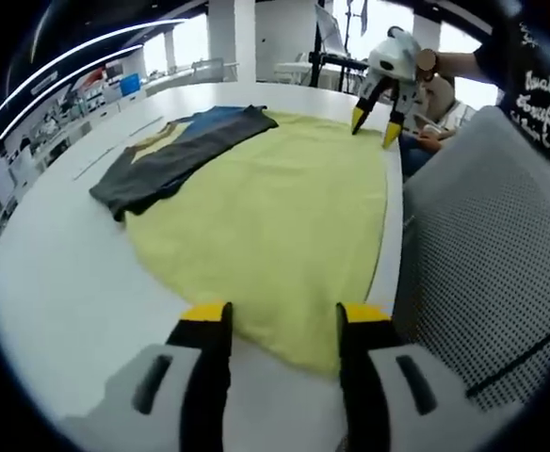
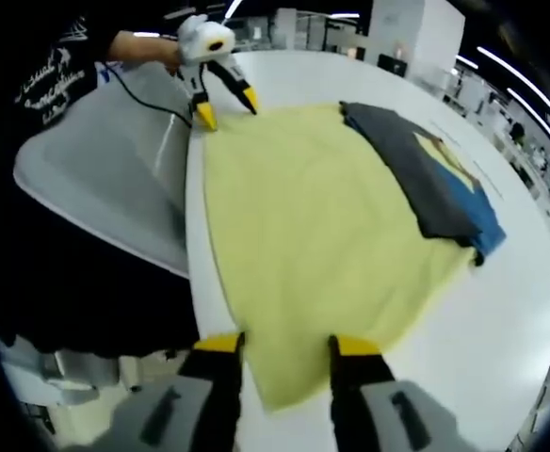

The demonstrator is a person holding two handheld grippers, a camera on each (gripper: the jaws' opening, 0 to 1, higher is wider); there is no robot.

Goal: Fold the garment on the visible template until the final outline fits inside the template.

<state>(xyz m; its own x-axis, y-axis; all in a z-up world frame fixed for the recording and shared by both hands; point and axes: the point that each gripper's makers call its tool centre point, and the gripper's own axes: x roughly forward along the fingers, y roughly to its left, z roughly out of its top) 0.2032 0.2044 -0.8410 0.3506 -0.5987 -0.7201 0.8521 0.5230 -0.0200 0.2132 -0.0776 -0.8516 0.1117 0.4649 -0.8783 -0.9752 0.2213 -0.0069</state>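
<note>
Table [image 1: 58, 282]: white, round-edged; a yellow cloth [image 1: 275, 217] is spread flat across it.

Garment [image 1: 176, 155]: dark grey with blue and yellow panels, laid in a long strip at the cloth's far edge, at 10 o'clock in the left gripper view and at 2 o'clock [image 2: 435, 179] in the right gripper view.

Left gripper [image 1: 284, 320]: jaws held apart, empty, over the cloth's near edge.

Right gripper [image 2: 280, 348]: jaws parted, nothing gripped, over a cloth corner [image 2: 284, 391].

Chair [image 1: 492, 254]: grey mesh, set beside the table at 3 o'clock.
</note>
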